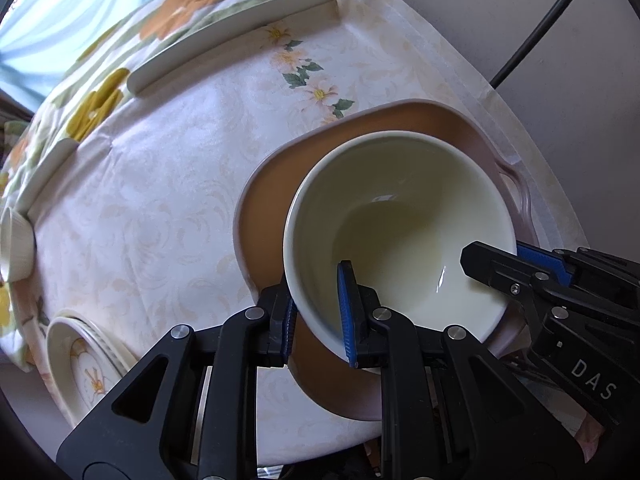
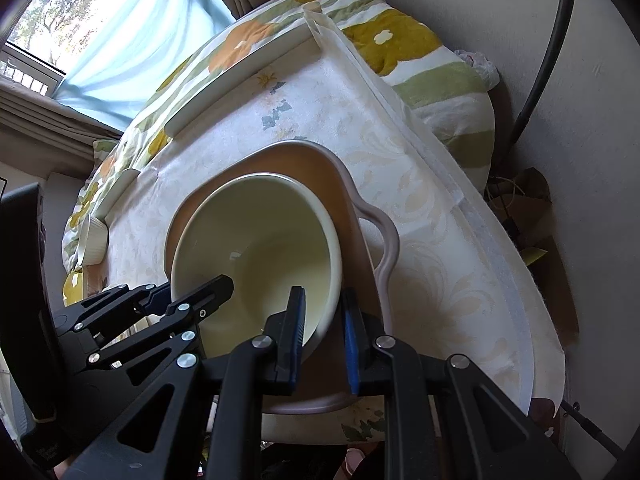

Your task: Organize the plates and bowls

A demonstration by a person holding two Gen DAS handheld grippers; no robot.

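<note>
A large cream bowl (image 1: pixel 400 232) (image 2: pixel 256 240) is over a brown tray (image 1: pixel 264 216) (image 2: pixel 384 248) with a mauve rim and handles, on the cloth-covered table. My left gripper (image 1: pixel 316 316) (image 2: pixel 192 292) is shut on the bowl's near-left rim, one pad inside and one outside. On the opposite rim my right gripper (image 2: pixel 324 320) (image 1: pixel 508 260) is shut the same way. The bowl is empty and looks slightly tilted. Whether its base touches the tray is hidden.
A stack of flower-patterned plates (image 1: pixel 88 364) lies at the near left. A small ribbed white bowl (image 1: pixel 14 244) (image 2: pixel 94 240) sits at the left edge. Two long white dishes (image 1: pixel 240 36) (image 2: pixel 240 76) line the far edge. Right of the table are a wall and a black cable (image 1: pixel 548 20).
</note>
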